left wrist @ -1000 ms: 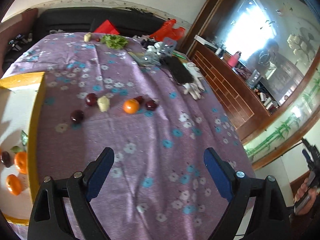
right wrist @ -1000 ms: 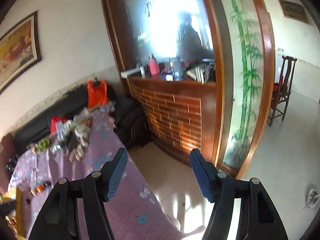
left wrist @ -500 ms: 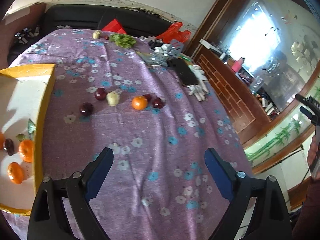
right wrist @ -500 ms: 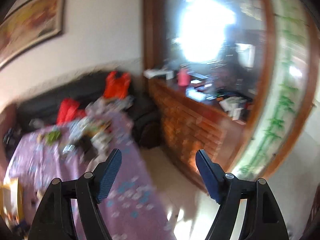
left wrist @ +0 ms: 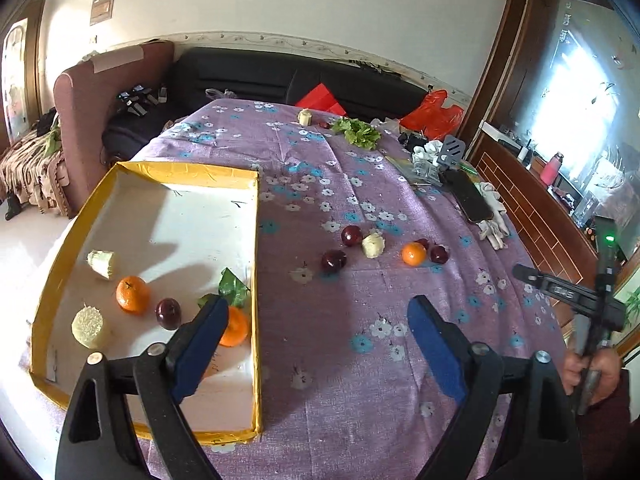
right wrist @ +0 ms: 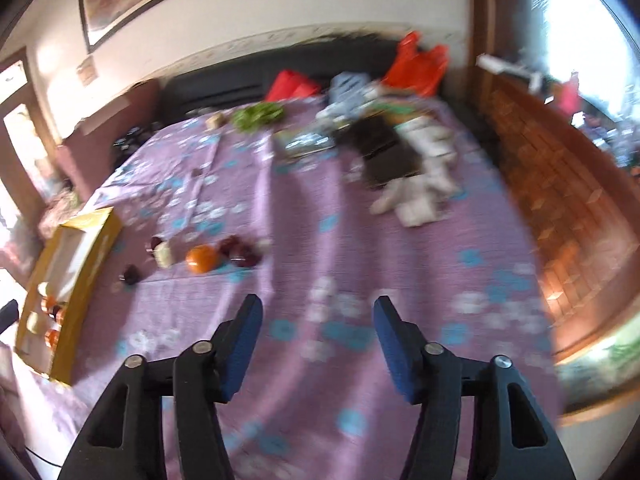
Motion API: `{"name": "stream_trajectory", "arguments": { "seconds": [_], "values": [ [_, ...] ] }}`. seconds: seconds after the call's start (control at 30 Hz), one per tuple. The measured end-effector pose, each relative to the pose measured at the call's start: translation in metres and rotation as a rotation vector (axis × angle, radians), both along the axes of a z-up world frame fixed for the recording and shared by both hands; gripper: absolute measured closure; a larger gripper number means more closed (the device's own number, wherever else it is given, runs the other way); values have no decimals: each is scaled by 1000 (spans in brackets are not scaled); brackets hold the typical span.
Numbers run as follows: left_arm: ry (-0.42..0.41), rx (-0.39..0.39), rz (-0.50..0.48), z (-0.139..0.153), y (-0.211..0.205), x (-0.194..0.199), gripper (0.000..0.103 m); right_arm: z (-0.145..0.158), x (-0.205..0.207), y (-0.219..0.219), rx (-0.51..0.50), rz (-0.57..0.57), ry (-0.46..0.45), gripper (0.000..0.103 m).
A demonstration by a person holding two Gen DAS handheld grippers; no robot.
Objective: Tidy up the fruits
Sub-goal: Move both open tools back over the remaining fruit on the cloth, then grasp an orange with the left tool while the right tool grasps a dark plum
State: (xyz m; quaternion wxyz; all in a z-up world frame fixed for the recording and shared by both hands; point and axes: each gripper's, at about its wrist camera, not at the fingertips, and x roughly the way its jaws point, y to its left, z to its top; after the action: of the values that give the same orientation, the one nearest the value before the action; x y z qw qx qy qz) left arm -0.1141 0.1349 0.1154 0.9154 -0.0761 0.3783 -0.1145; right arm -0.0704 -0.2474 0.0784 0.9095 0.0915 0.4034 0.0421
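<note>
I am swinging my right claw [right wrist: 318, 344], empty and narrowing, toward the loose tangerine [right wrist: 203, 258]; my left claw [left wrist: 312, 344] is hovering spread beside the box [left wrist: 256, 240].

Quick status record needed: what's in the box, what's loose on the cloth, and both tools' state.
box: yellow box, left on the purple tablecloth
in box: two oranges, one dark plum, two pale pieces
loose fruit: orange, four dark plums, one pale piece
left tool: open, empty, jaws just closing a little
right tool: open, empty, jaws just closing
</note>
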Motion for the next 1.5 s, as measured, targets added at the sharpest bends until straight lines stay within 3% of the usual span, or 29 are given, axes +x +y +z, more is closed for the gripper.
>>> {"name": "stream_trajectory", "arguments": {
  "seconds": [0.07, 0.23, 0.4, 0.53, 0.57, 0.6, 0.77, 0.97, 1.17, 1.2, 1.27, 1.5],
  "values": [
    [22, -8, -11, -2, -2, 6, 37, -12, 21, 13, 51, 30, 8, 43],
    [48, -17, -24, -5, -12, 19, 37, -33, 74, 42, 79, 74, 7, 43],
    [34, 57, -88, -9, -37, 30, 37, -57, 102, 54, 59, 99, 53, 51],
    [41, 95, -122, -15, -60, 43, 37, -68, 100, 58, -7, 95, 30, 53],
    [48, 103, -133, -17, -67, 48, 37, -69, 100, 58, -7, 97, 34, 72],
    [52, 110, -145, -19, -75, 54, 37, -69, 99, 56, 8, 101, 36, 73],
    [47, 150, -237, -26, -122, 81, 37, -65, 96, 27, 111, 51, 21, 73],
    [126, 193, -323, -61, -172, 126, 38, -62, 96, -1, 239, -4, 10, 73],
    [134, 278, -364, -84, -199, 147, 39, -62, 97, -4, 268, -8, 16, 73],
    [137, 289, -377, -88, -202, 149, 41, -62, 96, -4, 269, -9, 14, 73],
    [148, 313, -399, -95, -209, 153, 69, -61, 95, -4, 268, -10, 8, 73],
    [117, 307, -344, -84, -200, 139, 70, -60, 93, -5, 270, -5, -8, 73]
  ]
}}
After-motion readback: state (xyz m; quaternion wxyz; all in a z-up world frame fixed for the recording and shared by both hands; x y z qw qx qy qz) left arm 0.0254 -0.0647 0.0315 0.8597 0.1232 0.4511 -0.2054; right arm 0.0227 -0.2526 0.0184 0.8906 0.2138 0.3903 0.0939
